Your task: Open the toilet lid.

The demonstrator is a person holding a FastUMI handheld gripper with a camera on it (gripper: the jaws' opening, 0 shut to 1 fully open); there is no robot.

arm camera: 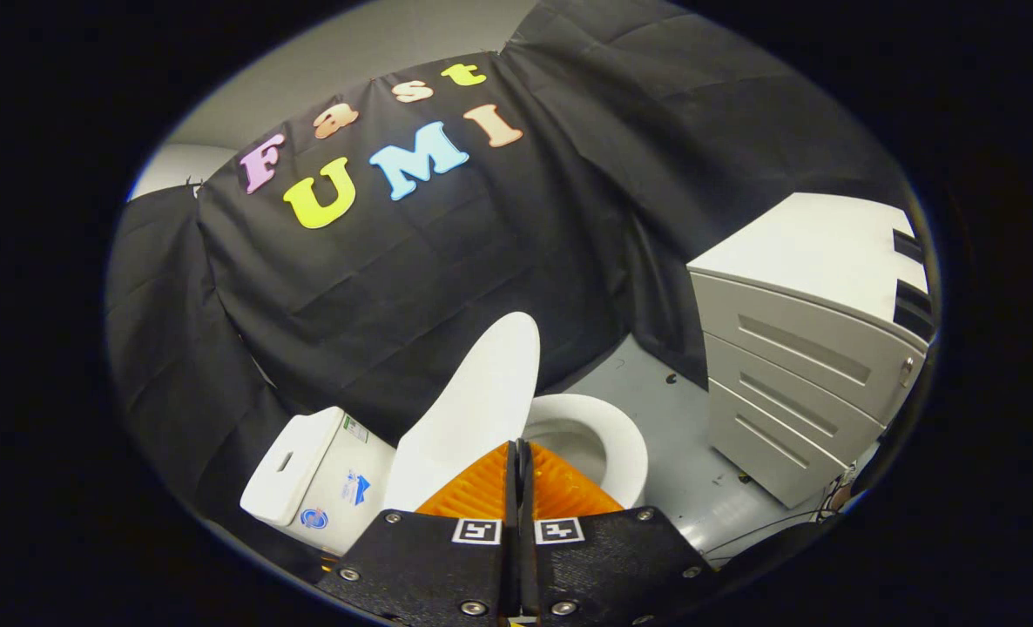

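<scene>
Tank [307, 475]: at nine o'clock of the fingers, against the black cloth.
Lid [473, 409]: raised, tilted toward the tank, just beyond the fingertips at eleven o'clock.
Bowl [608, 440]: open at one o'clock.
Gripper [519, 453]: fingers together, gripping nothing; aimed downward at the toilet.
Cabinet [795, 366]: three o'clock, well apart.
Risk: the lid could drop shut if it isn't past balance.
</scene>
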